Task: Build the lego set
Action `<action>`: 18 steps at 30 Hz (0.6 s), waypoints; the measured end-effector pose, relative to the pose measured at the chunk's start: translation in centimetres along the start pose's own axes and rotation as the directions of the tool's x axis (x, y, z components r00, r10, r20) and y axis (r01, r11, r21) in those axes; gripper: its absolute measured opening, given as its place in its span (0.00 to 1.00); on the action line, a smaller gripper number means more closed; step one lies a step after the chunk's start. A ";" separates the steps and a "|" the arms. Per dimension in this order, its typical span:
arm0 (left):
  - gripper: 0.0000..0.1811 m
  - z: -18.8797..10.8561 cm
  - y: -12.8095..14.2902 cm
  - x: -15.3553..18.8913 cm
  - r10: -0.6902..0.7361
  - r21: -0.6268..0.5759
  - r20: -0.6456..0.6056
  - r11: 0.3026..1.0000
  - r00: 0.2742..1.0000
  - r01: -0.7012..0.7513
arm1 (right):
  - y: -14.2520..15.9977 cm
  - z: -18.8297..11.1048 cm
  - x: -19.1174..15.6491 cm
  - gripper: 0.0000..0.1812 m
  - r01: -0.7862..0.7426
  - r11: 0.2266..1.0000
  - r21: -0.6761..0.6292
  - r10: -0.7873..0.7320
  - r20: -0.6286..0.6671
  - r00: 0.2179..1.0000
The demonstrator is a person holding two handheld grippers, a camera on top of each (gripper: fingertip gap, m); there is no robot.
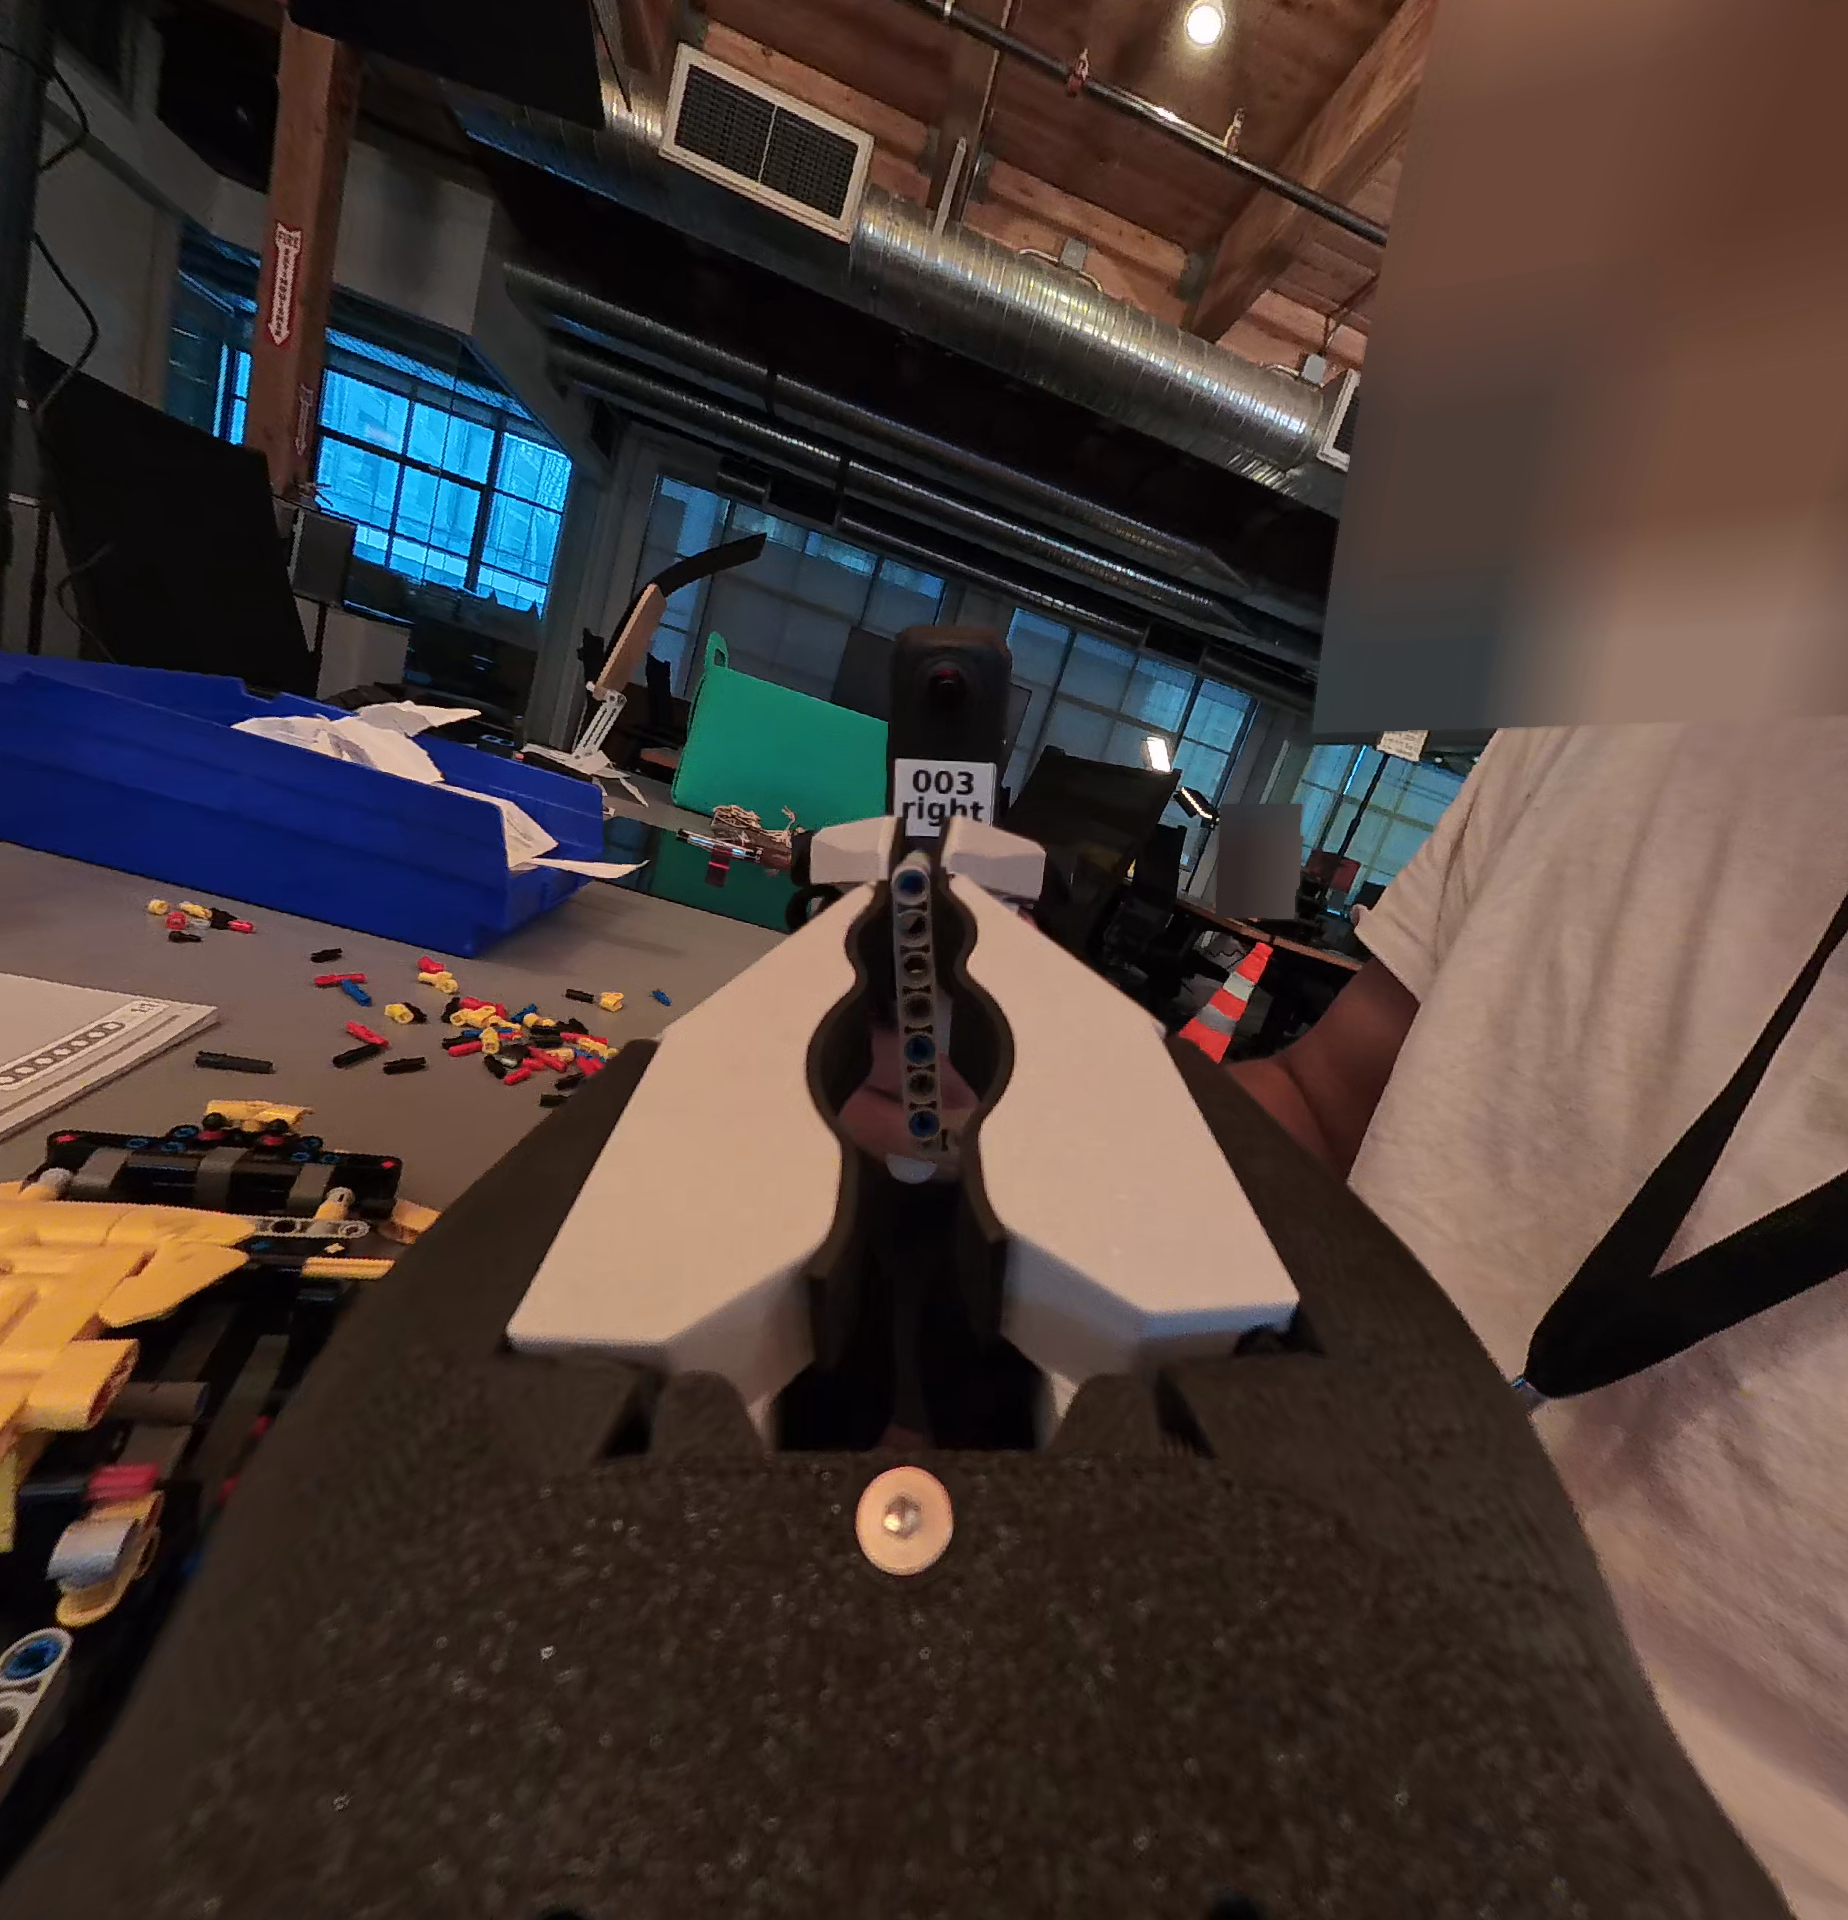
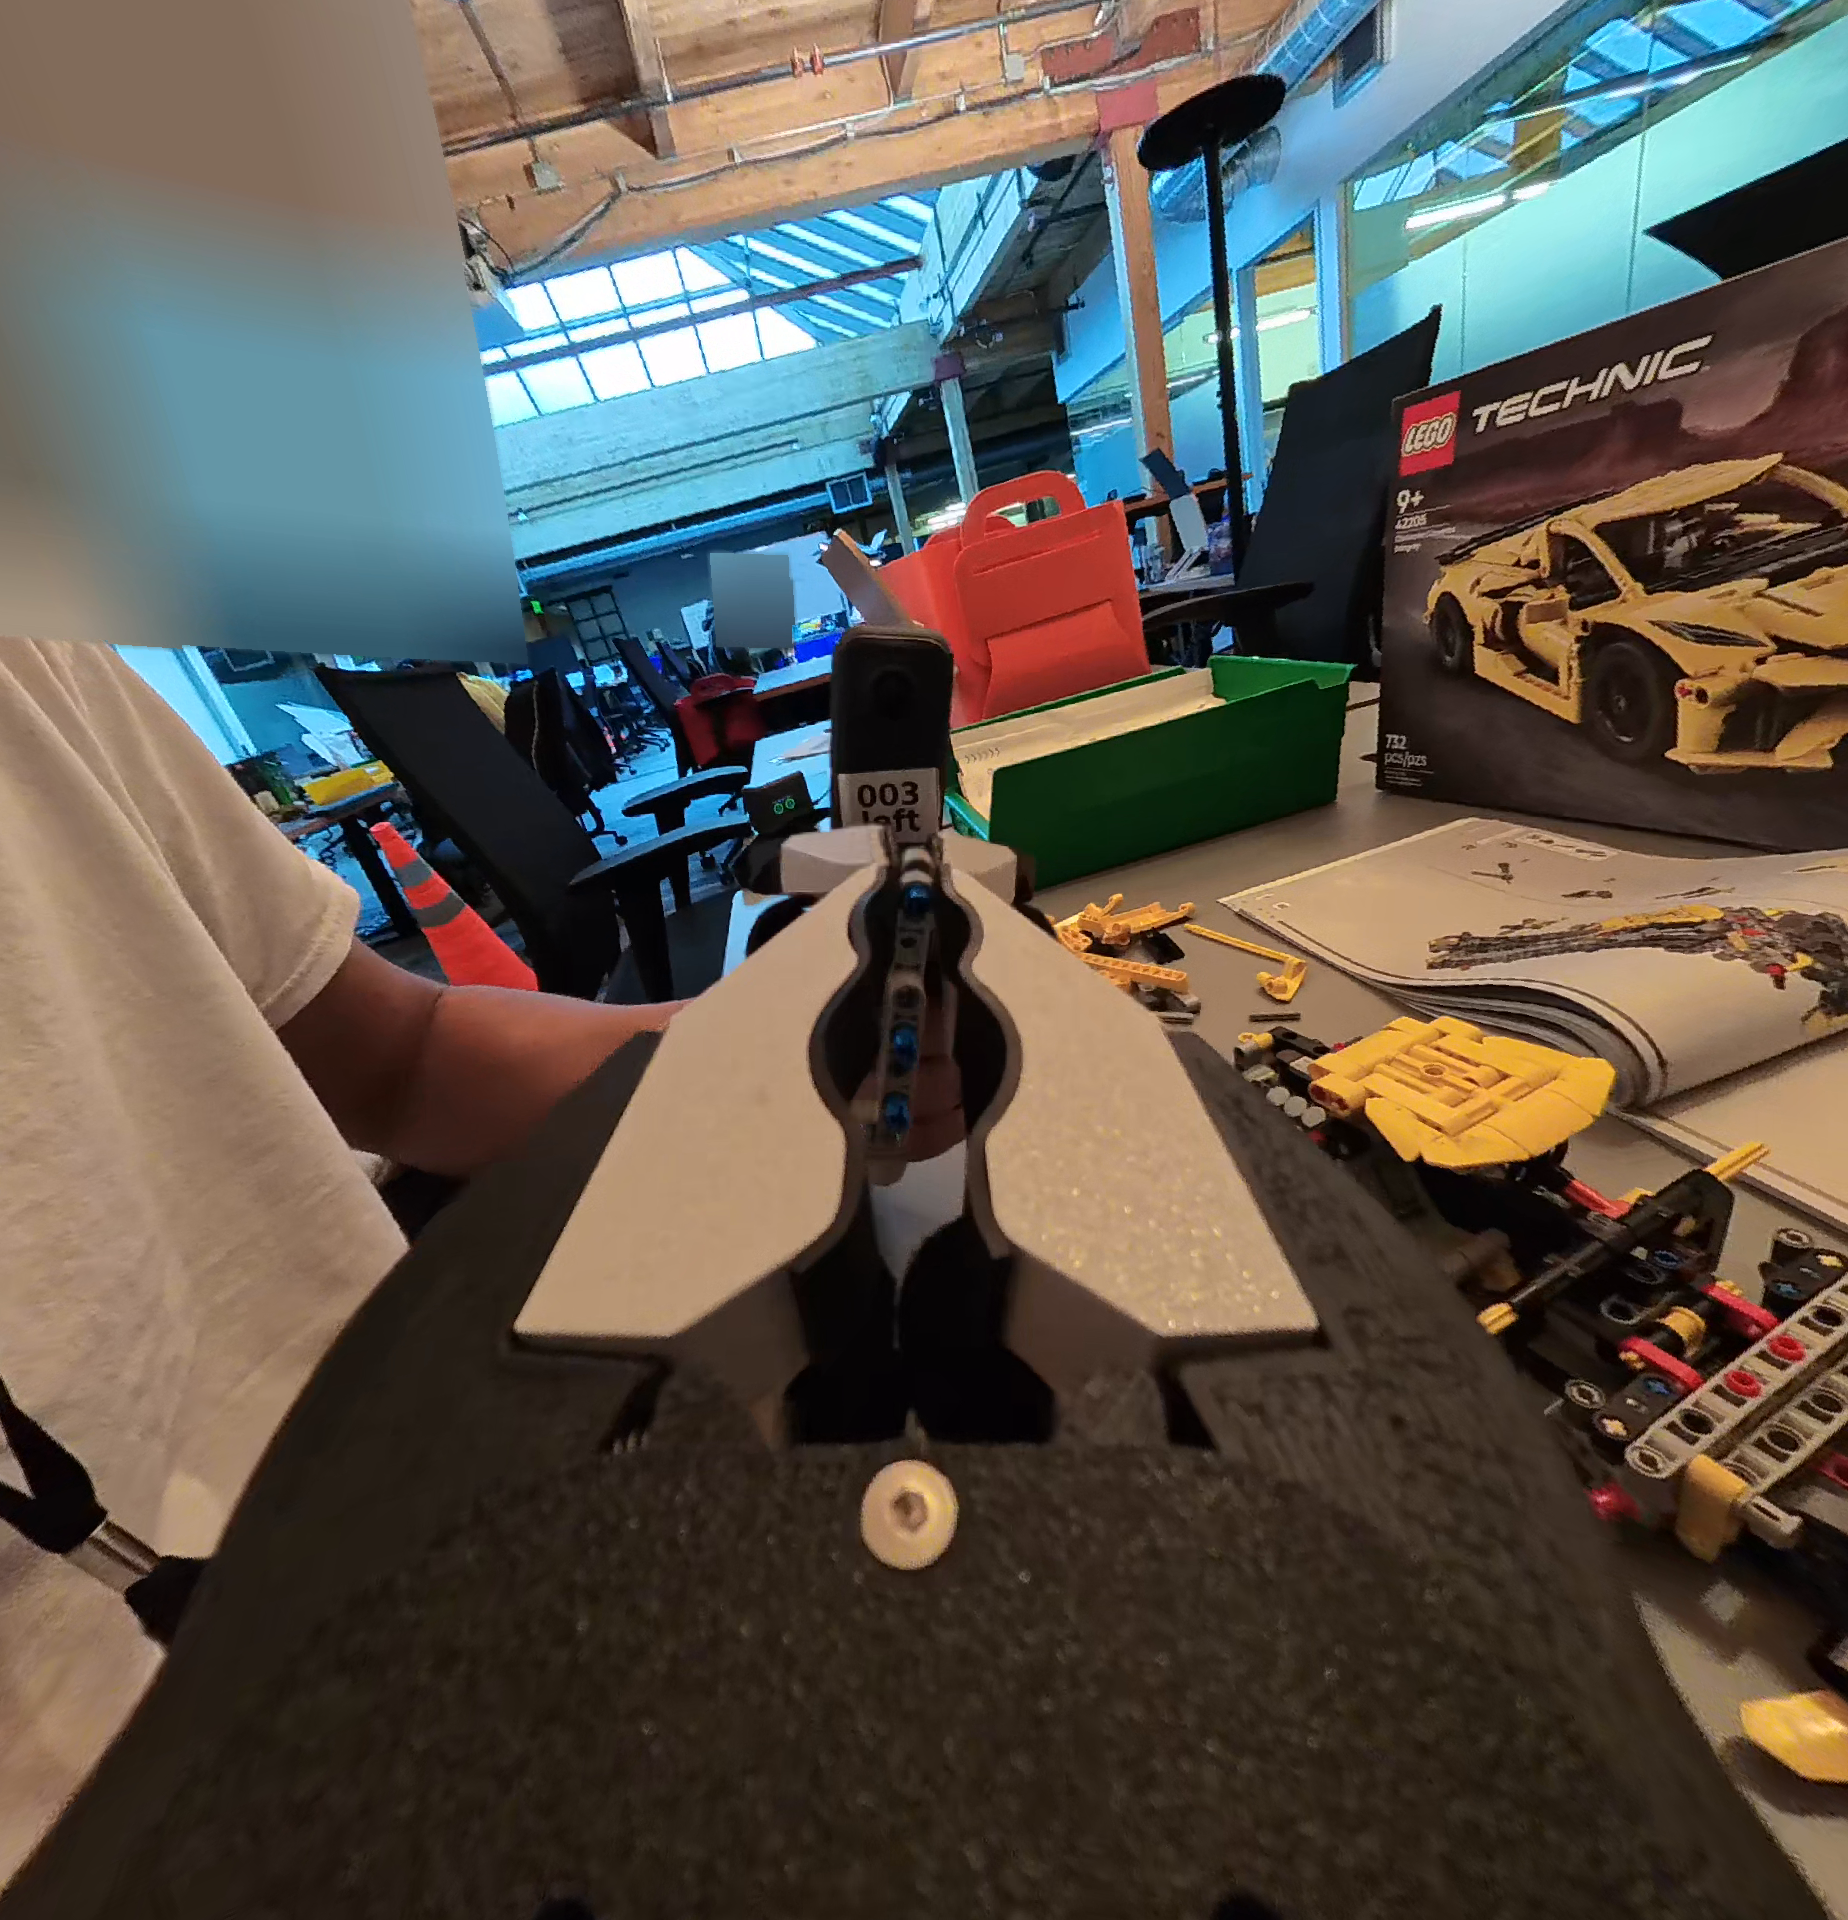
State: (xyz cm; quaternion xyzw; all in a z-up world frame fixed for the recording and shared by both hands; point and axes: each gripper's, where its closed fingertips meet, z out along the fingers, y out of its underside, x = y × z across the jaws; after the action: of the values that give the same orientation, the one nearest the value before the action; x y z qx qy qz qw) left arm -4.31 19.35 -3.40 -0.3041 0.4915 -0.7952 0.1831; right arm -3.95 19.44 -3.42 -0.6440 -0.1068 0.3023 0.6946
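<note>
Lego beam, a long grey holed plastic strip with blue pins in it, sits up in the air between both tools, well above the grey table; left gripper is clamped on one end, right gripper is clamped on the other, and the two face each other nose to nose; below lie the half-built yellow and black car model, scattered small pins, an open instruction booklet
</note>
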 end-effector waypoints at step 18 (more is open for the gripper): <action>0.04 0.1 1.0 0.1 -0.065 -0.042 -0.032 0.997 0.997 0.064 | 0.7 -0.3 -0.2 0.03 0.020 1.000 0.019 -0.020 0.043 0.999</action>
State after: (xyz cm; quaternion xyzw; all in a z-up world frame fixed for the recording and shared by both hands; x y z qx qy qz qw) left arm -4.33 18.83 -4.21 -0.3101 0.5004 -0.7957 0.1428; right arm -4.15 19.10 -4.12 -0.6296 -0.1255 0.3103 0.7012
